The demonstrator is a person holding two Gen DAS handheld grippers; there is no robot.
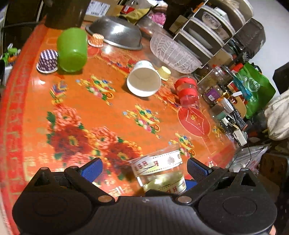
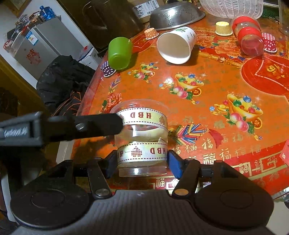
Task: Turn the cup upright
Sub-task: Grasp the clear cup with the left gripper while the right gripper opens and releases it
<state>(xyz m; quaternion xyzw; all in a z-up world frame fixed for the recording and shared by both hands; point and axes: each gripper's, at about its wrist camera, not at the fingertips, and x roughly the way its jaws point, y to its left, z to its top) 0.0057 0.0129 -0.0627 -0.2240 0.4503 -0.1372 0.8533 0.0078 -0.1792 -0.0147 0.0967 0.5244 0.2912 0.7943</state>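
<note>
Your right gripper (image 2: 140,160) is clamped on the clear ribbon-wrapped cup (image 2: 141,139), standing rim-up on the orange table (image 2: 207,112). Your left gripper (image 1: 144,168) is spread wide, pads off the glass. White paper cup (image 2: 176,46) lies sideways well apart.

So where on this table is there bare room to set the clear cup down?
Free: the middle stretch of the table, between the clear cup in the right gripper and the white paper cup. Crowded: the far edge, with the green cup, metal colander, glass bowl and red bottle.
</note>
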